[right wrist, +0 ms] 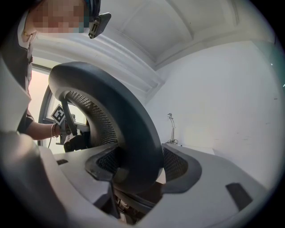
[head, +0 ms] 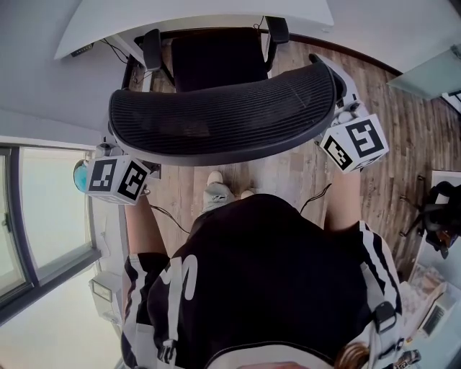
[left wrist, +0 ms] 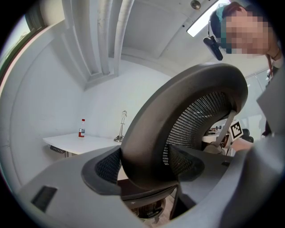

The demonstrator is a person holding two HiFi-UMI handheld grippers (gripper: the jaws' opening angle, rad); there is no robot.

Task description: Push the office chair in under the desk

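Chair backrest (head: 223,119) black mesh, matt plastic rim; floor (head: 403,169) wood-grain planks; desk (head: 180,18) smooth white.

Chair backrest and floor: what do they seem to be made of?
The chair backrest looks like black woven mesh, with fine ribbed holes, stretched in a smooth matte dark-grey rim, probably plastic. The floor shows brown planks with grain and seams: wood or a wood-look laminate.
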